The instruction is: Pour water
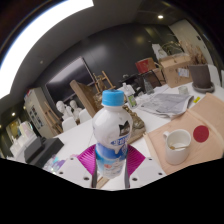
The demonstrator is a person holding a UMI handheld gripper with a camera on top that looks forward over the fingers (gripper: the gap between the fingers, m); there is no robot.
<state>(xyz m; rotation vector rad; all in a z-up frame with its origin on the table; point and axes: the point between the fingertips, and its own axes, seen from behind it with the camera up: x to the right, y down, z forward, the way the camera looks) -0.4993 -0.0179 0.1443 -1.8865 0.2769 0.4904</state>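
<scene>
A white plastic bottle (112, 130) with a blue cap and a blue-and-white label stands upright between my fingers. Both pink pads (88, 158) press on its lower sides, so my gripper (111, 161) is shut on it. The bottle looks lifted a little above the white table (150, 165). To the right, just beyond the right finger, a white cup (177, 145) sits on a wooden board (196, 150). A red disc (201, 132), like a lid, lies on the board behind the cup.
A stack of papers (165, 101) lies farther back on the right. Wooden easels and chairs (100, 90) and white busts (66, 112) fill the room behind. A long ceiling light (40, 35) runs overhead.
</scene>
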